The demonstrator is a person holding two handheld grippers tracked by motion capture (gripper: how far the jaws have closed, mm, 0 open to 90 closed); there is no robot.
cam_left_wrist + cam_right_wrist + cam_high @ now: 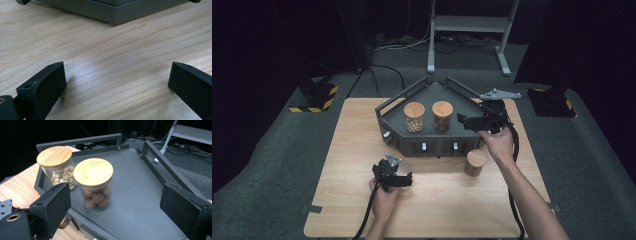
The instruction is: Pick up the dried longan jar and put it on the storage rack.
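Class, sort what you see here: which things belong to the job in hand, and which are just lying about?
In the job: right gripper, open; jar of brown balls; jar of pale beads; grey tray.

Lying about: third jar on the table; left gripper, open; metal stand.

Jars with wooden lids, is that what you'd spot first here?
Yes: two glass jars stand side by side on the dark grey tray, the jar of pale beads left of the jar of brown balls. The right gripper hangs open beside them, nothing between its jaws. A third jar waits on the wooden table before the tray.
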